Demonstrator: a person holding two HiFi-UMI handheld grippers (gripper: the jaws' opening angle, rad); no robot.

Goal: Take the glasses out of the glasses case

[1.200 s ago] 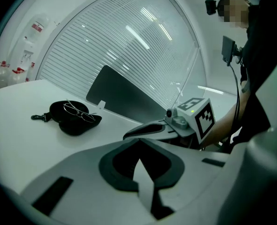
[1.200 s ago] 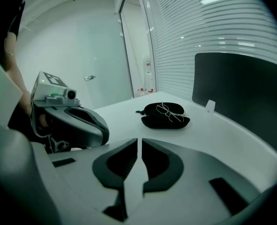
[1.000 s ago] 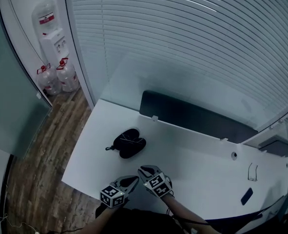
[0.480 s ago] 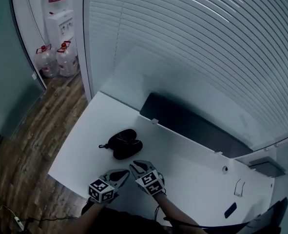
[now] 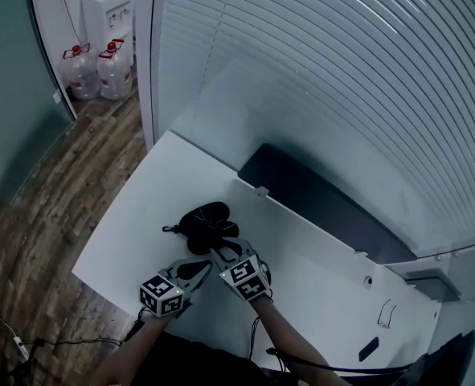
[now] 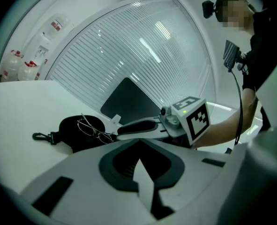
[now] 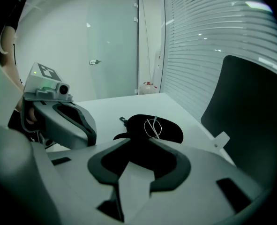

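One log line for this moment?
glasses in open case | right claw: jaws just opening, empty, near case | left claw: shut, empty

I see the glasses case [image 5: 203, 218] lying open on the white counter [image 5: 141, 207], in front of the left end of the dark panel [image 5: 317, 195] and on my side of it. It is a black, soft-looking clamshell, both halves spread flat and still joined. A short strap with a clip [image 6: 41, 137] trails from the end of the case farthest from the panel and rests on the counter. The glasses [image 6: 94, 128] are a thin wire-framed pair with clear lenses, lying across the open case and not yet taken out.
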